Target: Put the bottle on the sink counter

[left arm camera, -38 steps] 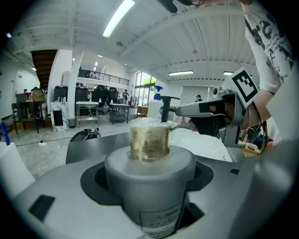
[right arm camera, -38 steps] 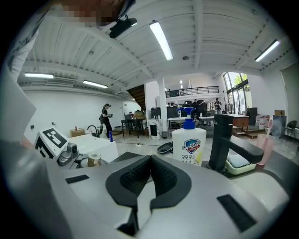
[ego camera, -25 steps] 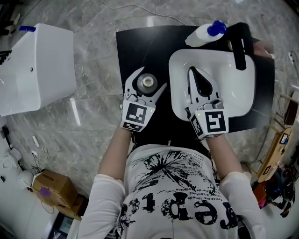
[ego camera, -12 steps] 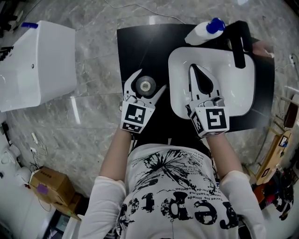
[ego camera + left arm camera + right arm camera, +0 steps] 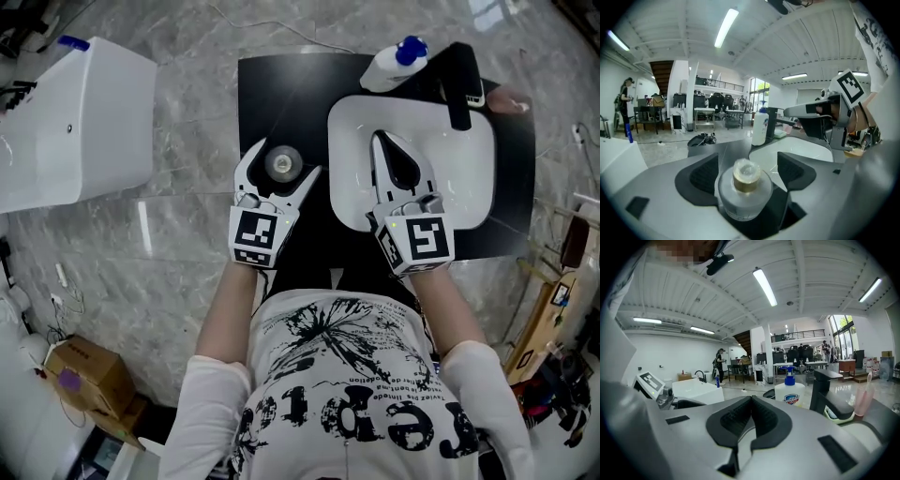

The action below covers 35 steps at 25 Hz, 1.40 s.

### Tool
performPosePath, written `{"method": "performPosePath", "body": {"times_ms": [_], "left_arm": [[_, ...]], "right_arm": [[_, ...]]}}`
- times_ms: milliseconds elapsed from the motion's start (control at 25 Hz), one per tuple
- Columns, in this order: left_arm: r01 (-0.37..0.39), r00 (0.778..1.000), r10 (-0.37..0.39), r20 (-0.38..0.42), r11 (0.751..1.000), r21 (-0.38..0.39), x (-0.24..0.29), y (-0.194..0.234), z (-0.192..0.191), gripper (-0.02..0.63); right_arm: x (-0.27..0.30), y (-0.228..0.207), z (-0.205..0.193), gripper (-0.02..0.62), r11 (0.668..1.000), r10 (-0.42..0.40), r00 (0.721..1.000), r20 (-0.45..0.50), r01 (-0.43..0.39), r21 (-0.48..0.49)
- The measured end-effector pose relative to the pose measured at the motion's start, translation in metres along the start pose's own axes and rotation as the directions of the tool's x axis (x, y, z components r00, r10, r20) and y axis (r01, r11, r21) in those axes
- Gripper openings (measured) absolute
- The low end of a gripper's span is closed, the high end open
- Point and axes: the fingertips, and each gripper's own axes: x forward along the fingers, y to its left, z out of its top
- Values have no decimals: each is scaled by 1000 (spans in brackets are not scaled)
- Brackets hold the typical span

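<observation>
Left gripper [image 5: 285,161] first: its jaws are opening, and the bottle [image 5: 744,187] stands upright between them on the black sink counter [image 5: 281,84], with a sliver of gap showing at each pad, so I read nothing pressing on it. It's a small round thing, frosted body, gold collar, clear cap. I'd judge it light, rigid and smooth-walled, easy to tip or skid with a nudge. If I had to retake it, I'd close on the wide body below the collar, never on the cap. Right gripper [image 5: 381,142], beside the left one, has its jaws closed together on nothing and hangs over the white basin [image 5: 356,112]. Beyond its tips stand the black faucet [image 5: 459,89] and a soap dispenser [image 5: 386,66].
</observation>
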Motion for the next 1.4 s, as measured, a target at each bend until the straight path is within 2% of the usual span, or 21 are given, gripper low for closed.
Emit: {"method": "performPosePath", "body": {"times_ms": [120, 280, 360, 400, 520, 600, 760, 920, 1000, 1400], "left_arm": [[-31, 997, 30, 70, 999, 24, -23, -7, 35, 379], [-20, 983, 7, 181, 997, 70, -56, -24, 91, 374], [-19, 967, 0, 254, 997, 70, -76, -29, 120, 311], [-19, 958, -1, 285, 998, 67, -87, -32, 133, 244], [-21, 930, -6, 369, 997, 71, -117, -36, 167, 197], [-37, 917, 0, 399, 996, 84, -134, -35, 184, 142], [-80, 926, 25, 376, 988, 130, -164, -27, 195, 88], [-87, 913, 35, 407, 990, 111, -187, -24, 205, 33], [-84, 913, 35, 406, 991, 104, -193, -23, 206, 15], [-49, 916, 12, 401, 995, 82, -200, -7, 210, 14]], "right_arm": [[-15, 7, 16, 15, 1000, 15, 1000, 15, -15, -25], [-37, 16, 46, 15, 997, 42, 997, 57, -38, -69], [-48, 23, 60, 14, 996, 53, 996, 75, -47, -82], [-54, 26, 67, 15, 996, 55, 995, 81, -49, -81], [-71, 34, 85, 14, 997, 50, 995, 90, -44, -60], [-79, 40, 96, 15, 997, 53, 994, 96, -47, -61], [-92, 54, 116, 14, 996, 67, 989, 130, -58, -70], [-105, 70, 134, 14, 991, 90, 982, 165, -72, -113], [-109, 75, 138, 15, 989, 98, 980, 173, -77, -124], [-109, 95, 146, 14, 981, 130, 971, 200, -96, -170]]}}
